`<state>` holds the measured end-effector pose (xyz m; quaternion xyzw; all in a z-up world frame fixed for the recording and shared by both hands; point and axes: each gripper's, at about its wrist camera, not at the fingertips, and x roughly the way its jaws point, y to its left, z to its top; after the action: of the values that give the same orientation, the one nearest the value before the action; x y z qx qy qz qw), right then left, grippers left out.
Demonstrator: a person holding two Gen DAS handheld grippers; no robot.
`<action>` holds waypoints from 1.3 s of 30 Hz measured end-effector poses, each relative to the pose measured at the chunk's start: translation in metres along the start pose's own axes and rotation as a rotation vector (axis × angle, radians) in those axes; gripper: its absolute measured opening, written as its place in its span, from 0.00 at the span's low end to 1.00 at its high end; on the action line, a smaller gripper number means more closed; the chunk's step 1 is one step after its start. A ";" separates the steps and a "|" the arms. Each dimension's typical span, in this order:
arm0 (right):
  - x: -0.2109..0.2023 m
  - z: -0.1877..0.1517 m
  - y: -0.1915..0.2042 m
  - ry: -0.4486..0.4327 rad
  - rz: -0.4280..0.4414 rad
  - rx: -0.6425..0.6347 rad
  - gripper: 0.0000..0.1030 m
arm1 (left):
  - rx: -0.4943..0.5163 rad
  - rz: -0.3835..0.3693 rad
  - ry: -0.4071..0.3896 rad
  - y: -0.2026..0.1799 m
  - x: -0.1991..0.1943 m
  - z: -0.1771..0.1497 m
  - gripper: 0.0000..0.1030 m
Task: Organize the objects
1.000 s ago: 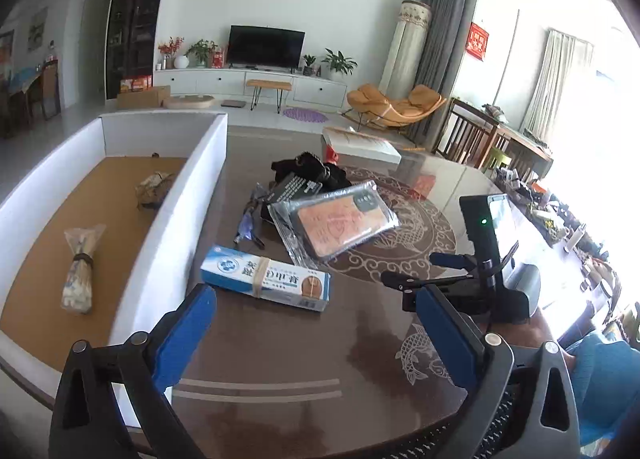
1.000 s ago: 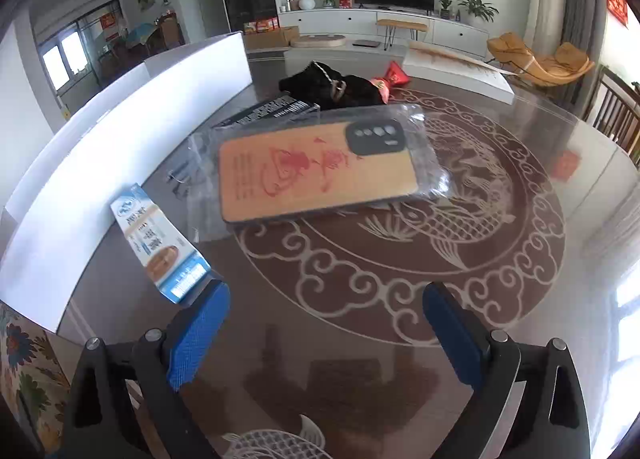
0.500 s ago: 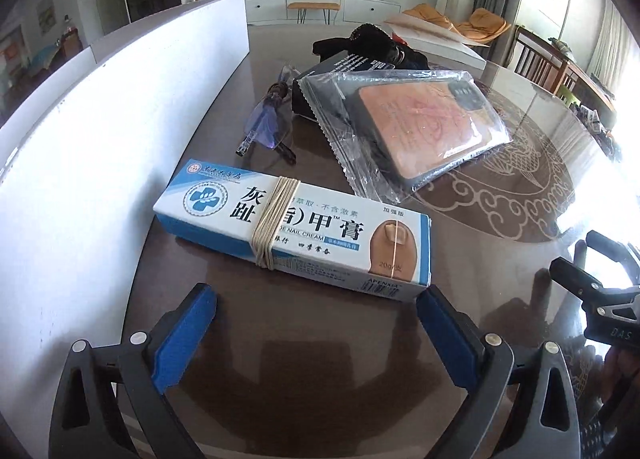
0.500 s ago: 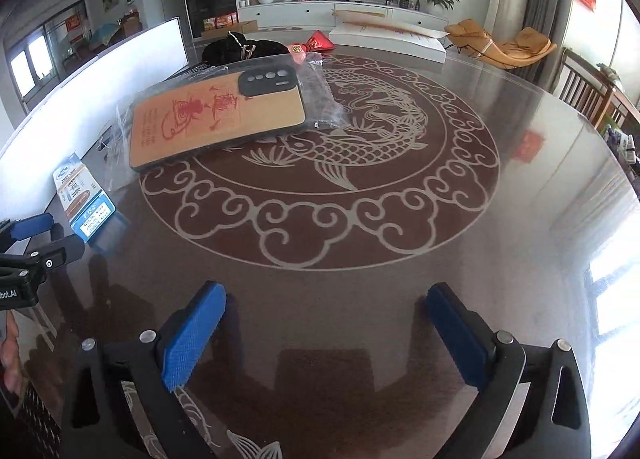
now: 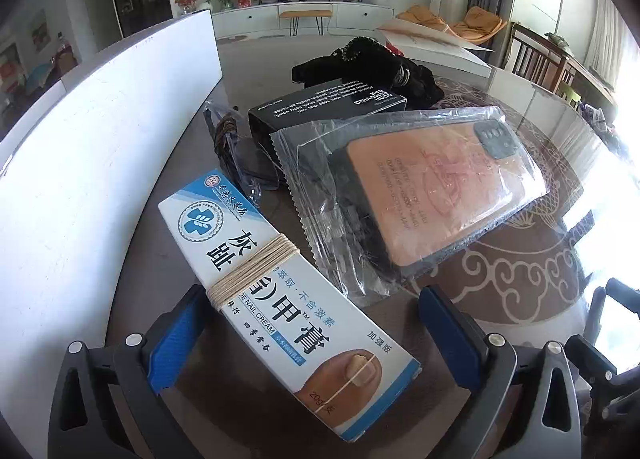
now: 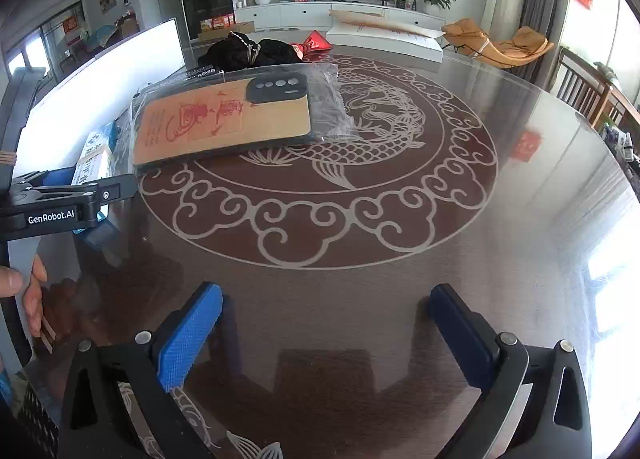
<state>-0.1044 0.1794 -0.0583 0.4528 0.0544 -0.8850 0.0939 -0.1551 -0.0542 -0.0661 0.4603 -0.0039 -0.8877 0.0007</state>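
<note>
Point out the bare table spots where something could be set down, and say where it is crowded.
Free: the glass tabletop right of the bagged phone case, over the fish pattern, and the strip before the right gripper. Crowded: along the white box wall, where nail cream box, black box and case sit packed.

left wrist: low, close over table point(image 5: 248, 71) | right wrist: higher | shared: phone case point(image 5: 436, 191)

String-wrapped nail cream box point(image 5: 276, 299) flat on table, angled.
</note>
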 end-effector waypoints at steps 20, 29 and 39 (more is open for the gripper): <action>0.001 0.000 0.000 0.000 0.000 0.001 1.00 | -0.010 0.002 -0.007 -0.002 0.010 0.012 1.00; 0.001 0.000 0.000 -0.001 0.000 0.001 1.00 | -0.010 0.002 -0.007 -0.002 0.010 0.013 1.00; 0.001 0.000 0.000 -0.001 0.000 0.001 1.00 | -0.010 0.002 -0.007 -0.002 0.011 0.013 1.00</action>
<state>-0.1047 0.1793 -0.0591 0.4525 0.0538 -0.8852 0.0936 -0.1716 -0.0518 -0.0675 0.4573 0.0003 -0.8893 0.0040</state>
